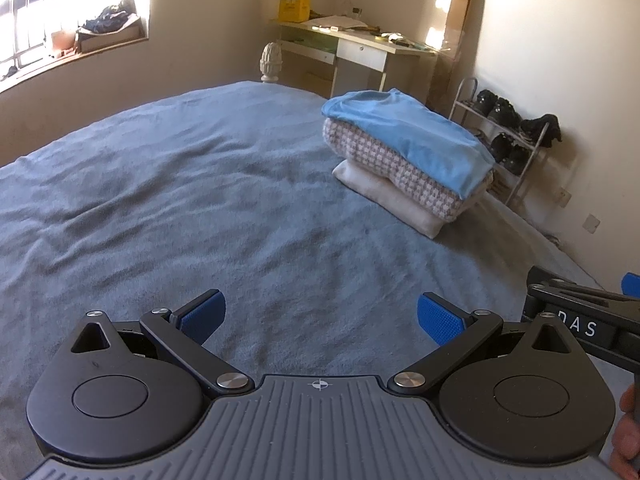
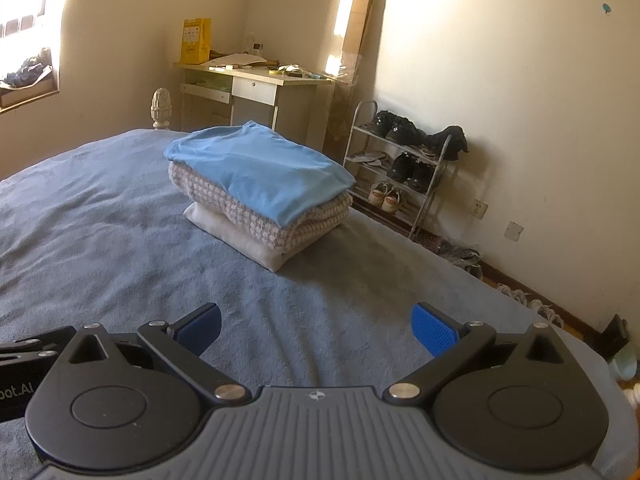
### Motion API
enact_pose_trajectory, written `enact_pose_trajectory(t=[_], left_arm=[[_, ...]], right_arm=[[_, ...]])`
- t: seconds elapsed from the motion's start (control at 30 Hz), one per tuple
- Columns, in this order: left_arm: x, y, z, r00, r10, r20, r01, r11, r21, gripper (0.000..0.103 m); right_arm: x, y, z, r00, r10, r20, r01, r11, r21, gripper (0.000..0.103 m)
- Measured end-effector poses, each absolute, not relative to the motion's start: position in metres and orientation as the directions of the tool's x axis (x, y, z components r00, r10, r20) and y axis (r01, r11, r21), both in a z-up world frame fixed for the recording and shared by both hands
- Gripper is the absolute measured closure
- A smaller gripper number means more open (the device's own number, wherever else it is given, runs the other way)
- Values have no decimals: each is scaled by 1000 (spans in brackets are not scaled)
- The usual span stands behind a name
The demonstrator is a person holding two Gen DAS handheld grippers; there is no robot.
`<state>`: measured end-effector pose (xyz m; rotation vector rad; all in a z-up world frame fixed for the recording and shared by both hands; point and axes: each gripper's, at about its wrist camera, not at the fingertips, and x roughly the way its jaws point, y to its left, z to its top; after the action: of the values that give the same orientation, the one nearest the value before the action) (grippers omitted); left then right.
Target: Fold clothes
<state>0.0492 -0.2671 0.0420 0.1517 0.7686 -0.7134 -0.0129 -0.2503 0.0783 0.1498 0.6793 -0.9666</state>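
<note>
We hold both tools low over the near part of the bed, which is covered in a grey-blue blanket, and neither is carrying anything. The left gripper has its blue pads spread wide with only blanket between them; the right gripper stands the same way, jaws apart and empty. In the left view the body of the right tool shows at the right border, just beside ours, with part of a hand behind it.

The clothes sit as one stack toward the bed's far right side, near its right edge. On top lies the blue top, folded with its loose end draping a little over the front. Under it is the checked knit, thick and rounded at the fold, and at the bottom the white piece, flat on the blanket. We see no loose garment spread out anywhere on the bed, so we judge the folding is at or near its end.

All three should be soft and light. The blue one looks thin and limp and will likely slip off if nudged, so we would pinch it at a folded edge or corner. The knit looks bulkier and springy; we would take it at both ends of its fold, or lift the whole stack from under the white piece
</note>
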Motion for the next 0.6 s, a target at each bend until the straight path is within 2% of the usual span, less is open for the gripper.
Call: enact_pose_trajectory(t=[0.6], left_arm=[[47,-268,42,501,-533,-682,641,758,-121,0]], right_arm=[[-16,-250,79,377,-709,-596,798,575,-179,0]])
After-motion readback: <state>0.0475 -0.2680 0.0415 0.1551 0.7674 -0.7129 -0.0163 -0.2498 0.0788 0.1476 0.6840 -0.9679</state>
